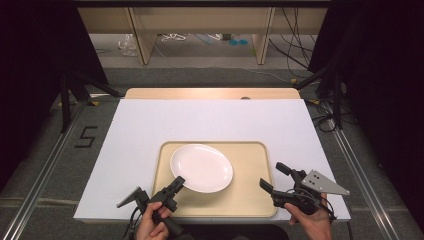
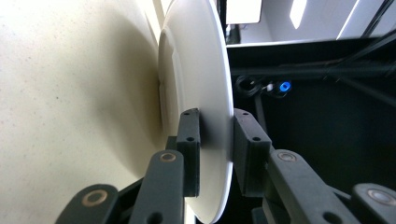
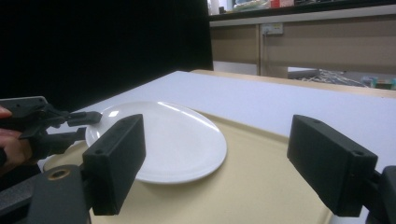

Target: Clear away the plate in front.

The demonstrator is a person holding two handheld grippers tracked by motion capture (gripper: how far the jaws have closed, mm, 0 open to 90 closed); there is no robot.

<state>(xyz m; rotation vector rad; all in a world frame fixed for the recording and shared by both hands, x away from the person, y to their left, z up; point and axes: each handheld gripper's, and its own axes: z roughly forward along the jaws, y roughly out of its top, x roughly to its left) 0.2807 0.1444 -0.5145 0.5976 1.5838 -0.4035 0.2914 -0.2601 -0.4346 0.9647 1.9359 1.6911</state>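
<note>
The wide white rectangular tabletop (image 1: 210,120) stretches ahead of me, and toward its near edge sits the beige rounded-corner plastic tray (image 1: 250,180). On the tray's left half lies the white oval ceramic plate (image 1: 201,167); in my right gripper view it rests flat on the tray. My left hand-held gripper (image 1: 176,184) comes in at the plate's seven o'clock, its two black jaws clamped tight on the rim, one above and one below, as the left gripper view shows edge-on. My right hand-held gripper (image 1: 272,179) hangs at the tray's four o'clock corner, jaws spread wide, gripping nothing, well apart from the plate.
</note>
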